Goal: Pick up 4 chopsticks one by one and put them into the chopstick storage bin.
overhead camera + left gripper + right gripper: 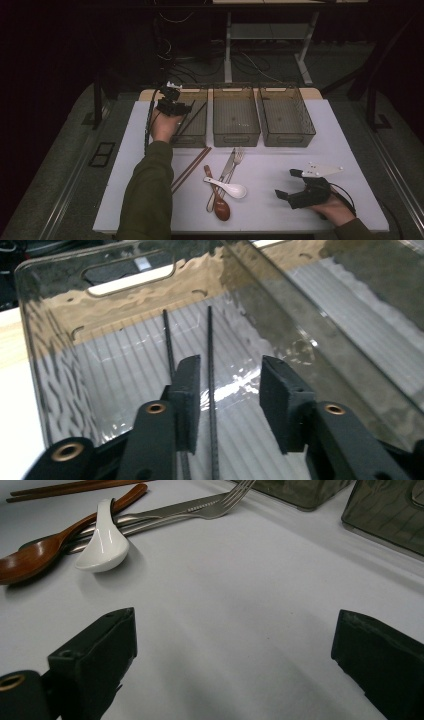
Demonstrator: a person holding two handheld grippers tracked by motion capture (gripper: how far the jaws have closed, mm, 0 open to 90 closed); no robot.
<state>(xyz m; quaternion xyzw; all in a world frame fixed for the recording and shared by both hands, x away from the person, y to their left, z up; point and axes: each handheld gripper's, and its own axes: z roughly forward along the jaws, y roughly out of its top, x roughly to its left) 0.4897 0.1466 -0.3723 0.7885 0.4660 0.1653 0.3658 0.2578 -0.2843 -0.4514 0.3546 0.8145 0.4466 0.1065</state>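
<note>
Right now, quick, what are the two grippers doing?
Left gripper: open, holding nothing; black chopsticks lie in the bin below, one between its jaws.
Right gripper: wide open, holding nothing, above the table.

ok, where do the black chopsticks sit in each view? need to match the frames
High view: black chopsticks lie slanted in the leftmost bin, just right of the left hand-held gripper.
Left gripper view: two thin black rods run up the bin floor, one between the open jaws, one beside the left jaw.
Right gripper view: not in it.
Shared landmark: the leftmost bin, whose handle-slot wall shows in the left gripper view.
</note>
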